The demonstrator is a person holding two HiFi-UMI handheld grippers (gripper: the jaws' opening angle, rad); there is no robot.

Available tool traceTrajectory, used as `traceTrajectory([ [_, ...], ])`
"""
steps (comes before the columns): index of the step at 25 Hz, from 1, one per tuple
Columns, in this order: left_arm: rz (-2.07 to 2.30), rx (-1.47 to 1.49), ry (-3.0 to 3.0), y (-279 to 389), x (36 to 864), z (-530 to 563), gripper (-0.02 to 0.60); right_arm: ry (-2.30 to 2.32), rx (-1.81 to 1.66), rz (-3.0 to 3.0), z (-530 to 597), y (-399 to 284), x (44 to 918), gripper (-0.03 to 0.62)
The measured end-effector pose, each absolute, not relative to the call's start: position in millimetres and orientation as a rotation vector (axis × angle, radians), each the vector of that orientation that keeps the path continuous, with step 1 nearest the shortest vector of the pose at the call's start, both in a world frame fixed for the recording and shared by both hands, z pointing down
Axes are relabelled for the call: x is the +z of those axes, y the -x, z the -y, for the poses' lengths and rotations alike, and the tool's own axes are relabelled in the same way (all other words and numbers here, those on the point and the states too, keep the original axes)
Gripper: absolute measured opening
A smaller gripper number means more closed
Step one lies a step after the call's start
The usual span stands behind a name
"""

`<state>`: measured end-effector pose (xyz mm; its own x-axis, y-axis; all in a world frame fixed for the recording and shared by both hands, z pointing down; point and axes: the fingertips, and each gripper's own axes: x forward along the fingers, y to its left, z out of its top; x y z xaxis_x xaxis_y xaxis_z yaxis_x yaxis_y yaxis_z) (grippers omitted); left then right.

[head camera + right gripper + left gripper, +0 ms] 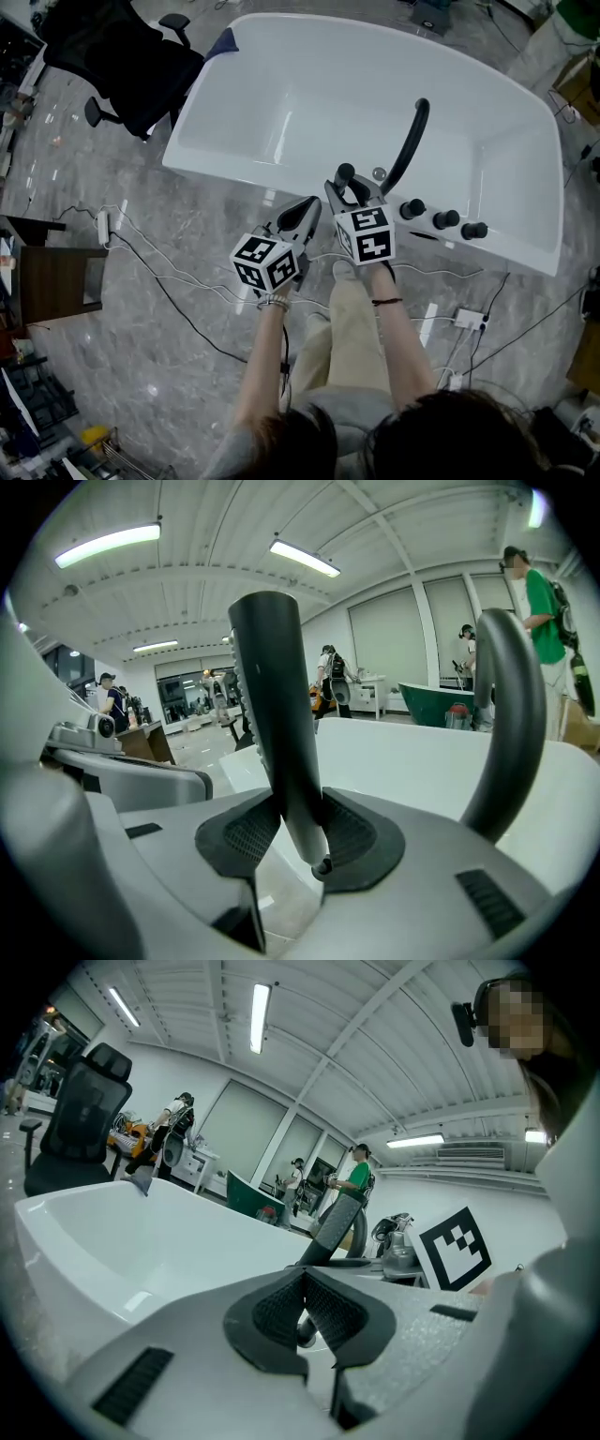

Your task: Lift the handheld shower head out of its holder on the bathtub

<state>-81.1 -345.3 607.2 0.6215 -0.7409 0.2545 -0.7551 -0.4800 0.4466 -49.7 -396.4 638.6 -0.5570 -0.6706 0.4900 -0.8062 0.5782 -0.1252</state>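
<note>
The handheld shower head (277, 714), a dark grey wand, stands upright between my right gripper's (298, 832) pads, which press on its lower handle. Its bottom end shows just under the pads, above the white bathtub (281, 183) rim. In the head view the right gripper (352, 190) is over the tub's near rim, with the shower head (345, 174) sticking out of it. A chrome fitting (379, 174) sits just right of it. My left gripper (305, 211) hangs close on the left, and its (302, 1307) pads meet with nothing between them.
A black curved spout (410, 141) rises right of the right gripper, beside three black knobs (446, 219) on the rim. A black office chair (122, 56) stands at the tub's far left. Cables (159, 272) and a power strip (469, 319) lie on the marble floor.
</note>
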Motion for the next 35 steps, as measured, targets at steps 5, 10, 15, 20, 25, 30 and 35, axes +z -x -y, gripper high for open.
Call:
traceTrajectory([
  [5,1.164,0.012,-2.35,77,581,342,0.005,-1.239,0.484,2.426,391,43,612,0.135],
  [10,1.16,-0.035,-2.369,70,561,338,0.005,-1.284,0.452,2.443,384,31,585,0.135],
  [15,1.154,-0.07,-2.39,63,536,328,0.005,-1.329,0.43,2.452,375,19,555,0.133],
  [20,1.159,-0.086,-2.419,62,511,321,0.005,-1.364,0.397,2.483,367,15,521,0.133],
  [25,1.159,-0.081,-2.47,61,483,308,0.005,-1.382,0.344,2.508,355,9,488,0.133],
  [30,1.169,-0.093,-2.521,57,455,292,0.005,-1.399,0.3,2.531,337,0,463,0.133],
  [35,1.174,-0.119,-2.568,55,428,280,0.005,-1.402,0.261,2.559,322,0,440,0.133],
])
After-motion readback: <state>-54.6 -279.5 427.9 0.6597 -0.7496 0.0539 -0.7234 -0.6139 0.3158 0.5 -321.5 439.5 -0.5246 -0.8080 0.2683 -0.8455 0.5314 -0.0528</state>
